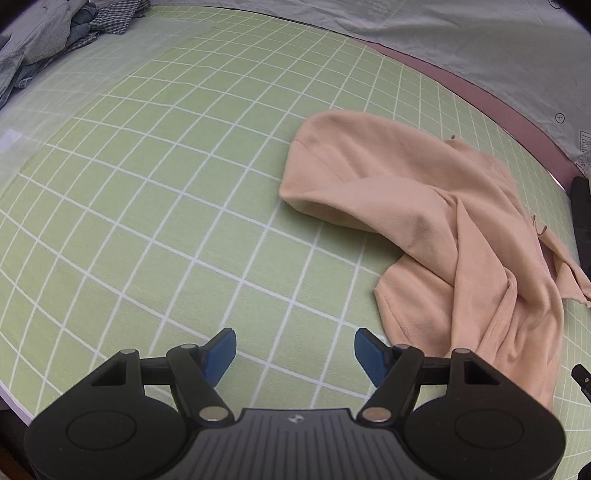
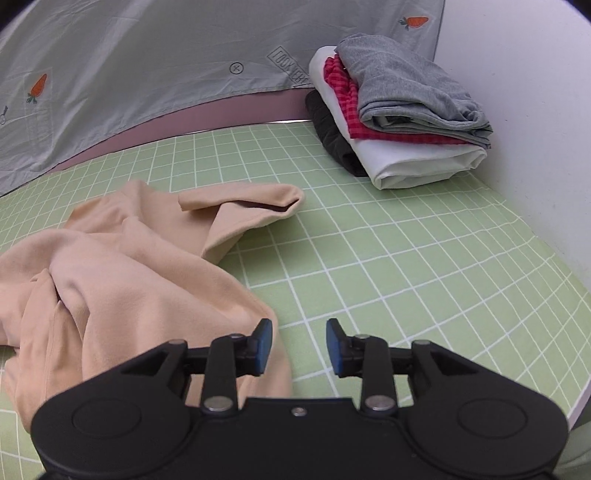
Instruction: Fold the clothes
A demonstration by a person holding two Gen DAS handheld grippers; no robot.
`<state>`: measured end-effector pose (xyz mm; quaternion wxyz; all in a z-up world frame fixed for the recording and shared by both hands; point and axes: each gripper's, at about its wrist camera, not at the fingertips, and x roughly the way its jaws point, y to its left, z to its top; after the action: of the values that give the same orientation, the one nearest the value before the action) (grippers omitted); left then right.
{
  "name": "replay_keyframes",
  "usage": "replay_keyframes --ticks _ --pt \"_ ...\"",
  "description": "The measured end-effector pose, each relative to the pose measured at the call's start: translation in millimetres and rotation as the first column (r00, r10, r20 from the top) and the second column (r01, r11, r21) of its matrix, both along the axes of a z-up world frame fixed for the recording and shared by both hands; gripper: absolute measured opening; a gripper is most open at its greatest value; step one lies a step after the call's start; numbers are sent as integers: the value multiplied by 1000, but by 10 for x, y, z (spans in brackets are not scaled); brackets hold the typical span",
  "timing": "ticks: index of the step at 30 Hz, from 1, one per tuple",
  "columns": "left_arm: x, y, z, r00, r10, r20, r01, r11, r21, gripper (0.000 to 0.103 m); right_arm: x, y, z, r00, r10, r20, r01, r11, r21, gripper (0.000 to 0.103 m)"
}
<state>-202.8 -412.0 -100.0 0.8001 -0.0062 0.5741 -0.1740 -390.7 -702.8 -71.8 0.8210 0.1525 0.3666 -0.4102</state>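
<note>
A crumpled peach garment (image 1: pixel 436 229) lies on the green grid mat (image 1: pixel 166 192), to the right in the left wrist view. It also shows in the right wrist view (image 2: pixel 122 273), at the left, with one sleeve reaching toward the mat's middle. My left gripper (image 1: pixel 295 350) is open and empty above bare mat, left of the garment's near edge. My right gripper (image 2: pixel 299 343) is open and empty, its left fingertip (image 2: pixel 264 341) just over the garment's near right edge.
A stack of folded clothes (image 2: pixel 399 110), grey on red check on white on black, sits at the mat's far right corner by a white wall. A pile of unfolded grey and checked clothes (image 1: pixel 62 33) lies at the far left. A grey sheet (image 2: pixel 147 81) hangs behind.
</note>
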Motion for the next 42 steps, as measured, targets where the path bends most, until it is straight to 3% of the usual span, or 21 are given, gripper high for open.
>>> replay_keyframes --ticks 2,11,14,16,18,20,24,28,33,36,42 --pt "-65 -125 18 1000 -11 4 11 1000 -14 72 35 -19 -9 999 40 0 -40 999 -2 44" --pt "-176 -735 52 988 -156 21 157 984 -88 70 131 26 -112 988 154 -24 -154 988 31 45" --pt "-186 -840 -29 980 -199 -1 198 977 -78 47 104 25 -128 987 158 -38 -157 987 33 45" --pt "-188 -856 -71 974 -224 -12 222 971 -84 14 71 25 -135 989 142 -44 -141 989 37 45" --pt "-186 -847 -113 969 -246 -18 244 965 -94 2 38 21 -152 991 120 -52 -118 992 45 45" --pt "-155 -806 -115 967 -256 -9 255 963 -91 2 13 24 -176 994 95 -62 -91 994 56 45" --pt "41 -492 -38 979 -200 38 201 979 -23 2 -4 67 -219 996 48 -74 -43 996 77 45" --pt "445 75 64 990 -79 121 70 994 79 2 64 184 -275 996 22 -87 -13 994 109 45" --pt "1125 938 294 972 92 216 -130 976 173 2 279 492 -282 993 34 -112 -21 994 111 45" --pt "1473 1428 408 954 189 234 -231 958 168 2 412 692 -280 991 38 -126 -25 994 105 45" --pt "1795 1920 407 943 216 252 -263 950 170 2 640 1028 -285 994 15 -107 -3 994 113 47"
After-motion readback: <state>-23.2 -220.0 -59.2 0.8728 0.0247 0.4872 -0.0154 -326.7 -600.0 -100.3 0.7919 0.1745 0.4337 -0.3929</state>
